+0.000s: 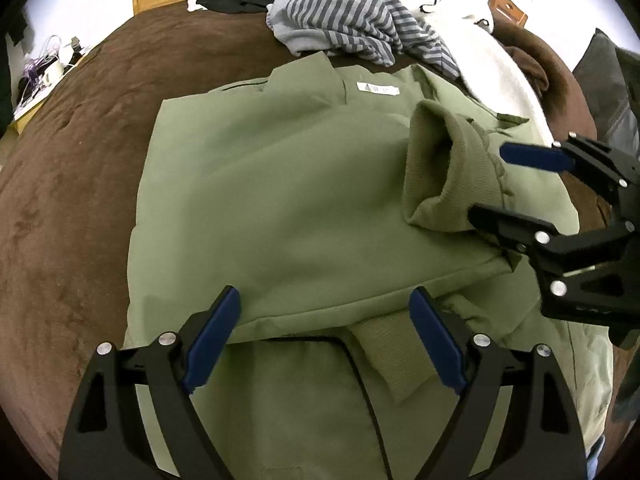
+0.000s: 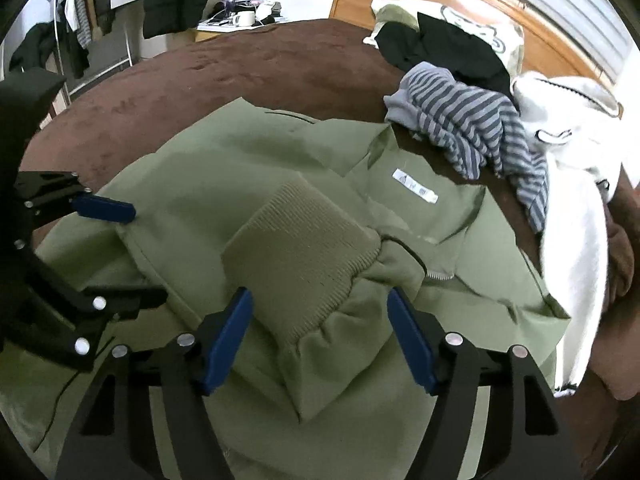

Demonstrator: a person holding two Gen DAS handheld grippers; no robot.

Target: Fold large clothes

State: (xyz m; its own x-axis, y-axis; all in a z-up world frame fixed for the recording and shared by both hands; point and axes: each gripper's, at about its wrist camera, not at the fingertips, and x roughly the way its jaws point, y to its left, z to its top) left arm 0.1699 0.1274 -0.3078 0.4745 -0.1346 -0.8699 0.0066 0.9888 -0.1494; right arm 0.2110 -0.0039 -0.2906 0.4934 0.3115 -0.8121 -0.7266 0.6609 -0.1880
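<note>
Bedroom; brown bedspread (image 1: 80, 184), wood headboard (image 2: 440, 4) behind.

Olive jacket (image 1: 280, 200) laid flat mid-bed, partly folded, sleeve with ribbed cuff (image 2: 300, 248) lying across body. Judged soft, limp, moderately heavy, lining likely slick; best hold at cuff seam or folded hem edge, thick layers.

Left gripper (image 1: 324, 336) low over near fold edge, jaws wide apart, empty. Right gripper (image 2: 320, 340) angled in over cuff, jaws apart, straddling sleeve, not clamped.

Striped garment (image 1: 352, 28), white fleece (image 2: 572, 200), black clothes (image 2: 440, 48) heaped beyond the collar end.
</note>
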